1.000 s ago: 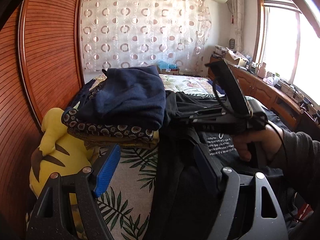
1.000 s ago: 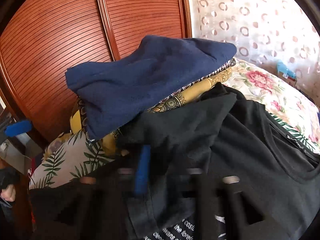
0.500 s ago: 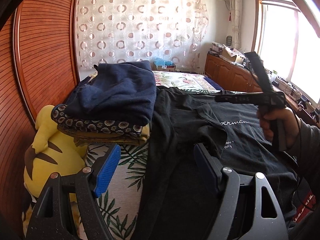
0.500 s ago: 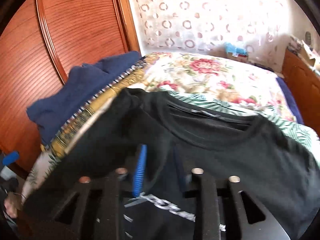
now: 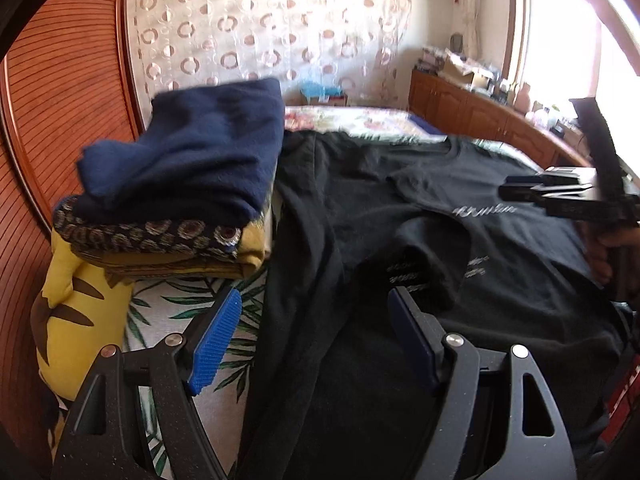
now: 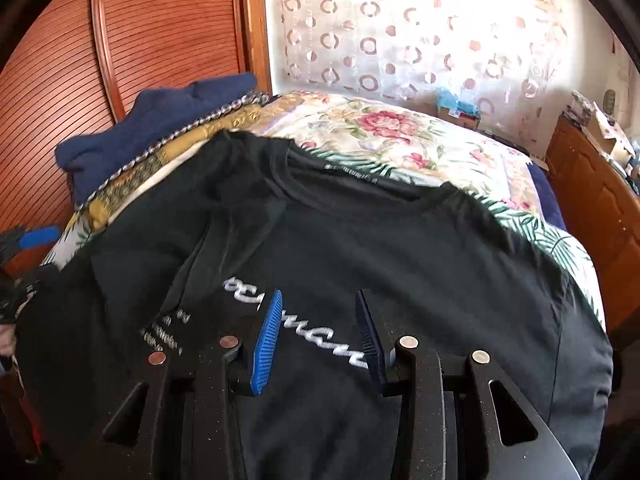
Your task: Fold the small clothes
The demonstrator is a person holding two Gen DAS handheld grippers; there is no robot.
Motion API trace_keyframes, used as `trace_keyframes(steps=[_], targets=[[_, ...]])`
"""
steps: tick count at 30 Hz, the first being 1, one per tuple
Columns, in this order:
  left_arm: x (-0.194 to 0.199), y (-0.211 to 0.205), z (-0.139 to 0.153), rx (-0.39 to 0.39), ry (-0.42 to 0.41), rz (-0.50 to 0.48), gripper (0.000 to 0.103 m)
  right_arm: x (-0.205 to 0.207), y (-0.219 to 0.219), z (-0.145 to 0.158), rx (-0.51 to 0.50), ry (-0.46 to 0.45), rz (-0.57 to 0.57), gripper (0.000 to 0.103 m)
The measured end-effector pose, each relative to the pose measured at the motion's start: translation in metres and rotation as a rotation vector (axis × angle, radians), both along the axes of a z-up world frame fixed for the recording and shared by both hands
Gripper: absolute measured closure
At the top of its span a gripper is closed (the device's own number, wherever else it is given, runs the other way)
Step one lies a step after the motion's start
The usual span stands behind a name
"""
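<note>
Room had a slatted wooden wardrobe (image 6: 120, 40) and a floral bed (image 6: 400, 132). The black t-shirt (image 6: 400, 248) lay spread on it beside a folded pile (image 5: 180, 184). Left claw (image 5: 316, 332) gaped empty over the shirt; right claw (image 6: 320, 336), part-open and still widening, hovered empty above its print.

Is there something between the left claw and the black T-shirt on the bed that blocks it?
Nothing visible does. The left claw stands open directly over the black T-shirt, with only air between. The stack of folded clothes sits to the side, beside the shirt's edge, not in the path.
</note>
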State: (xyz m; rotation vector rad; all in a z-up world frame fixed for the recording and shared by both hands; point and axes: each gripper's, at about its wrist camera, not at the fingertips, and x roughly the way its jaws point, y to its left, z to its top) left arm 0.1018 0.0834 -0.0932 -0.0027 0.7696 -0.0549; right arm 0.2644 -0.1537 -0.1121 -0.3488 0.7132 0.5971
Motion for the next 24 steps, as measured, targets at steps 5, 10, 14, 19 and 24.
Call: trace_keyframes(steps=[5, 10, 14, 19, 24], targets=[[0.016, -0.001, -0.018, 0.011, 0.109, -0.010, 0.026, -0.007, 0.011, 0.014, 0.036, 0.005, 0.067, 0.063], [0.019, 0.000, -0.022, 0.005, 0.140, -0.026, 0.021, -0.005, 0.038, 0.010, 0.050, 0.001, 0.143, 0.064], [0.020, -0.002, -0.023, 0.009, 0.144, -0.036, 0.016, 0.005, 0.057, 0.000, 0.044, 0.017, 0.169, 0.064], [0.018, -0.002, -0.023, 0.007, 0.141, -0.036, 0.016, 0.020, 0.093, -0.013, -0.004, 0.021, 0.195, 0.064], [0.019, -0.003, -0.024, 0.005, 0.141, -0.037, 0.016, 0.035, 0.107, -0.030, -0.094, 0.005, 0.163, 0.077]])
